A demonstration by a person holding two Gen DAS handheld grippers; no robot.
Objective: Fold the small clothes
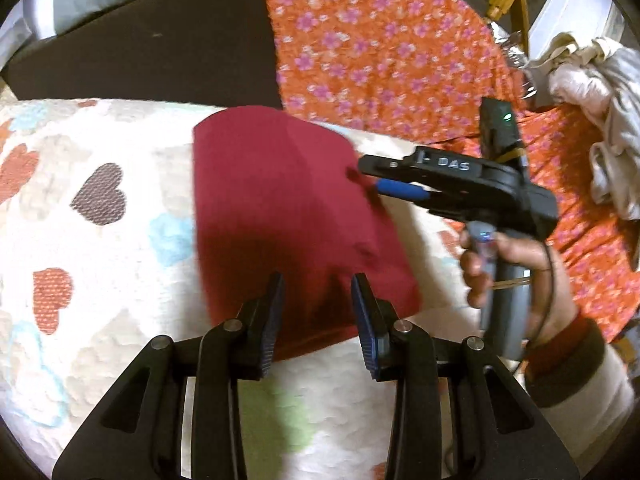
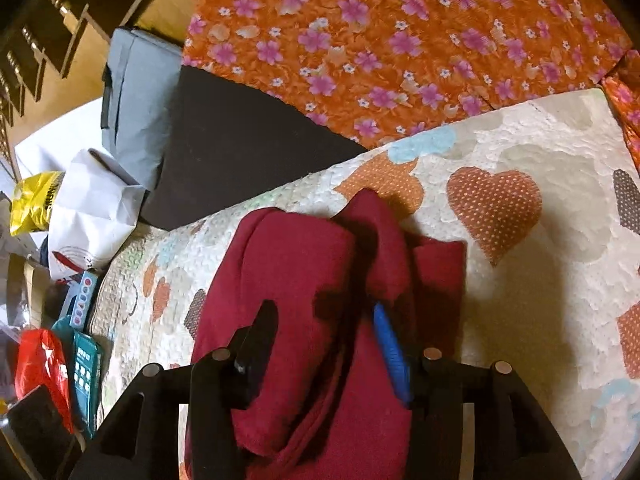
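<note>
Both claws gape: left gripper point(image 1: 316, 320) and right gripper point(image 2: 320, 344) over the red cloth point(image 1: 288, 200) (mid-fold); next we pinch its edge.

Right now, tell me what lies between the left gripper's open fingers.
In the left wrist view, the left gripper has the near edge of the dark red garment between its fingers, with the heart-patterned quilt below that.
</note>
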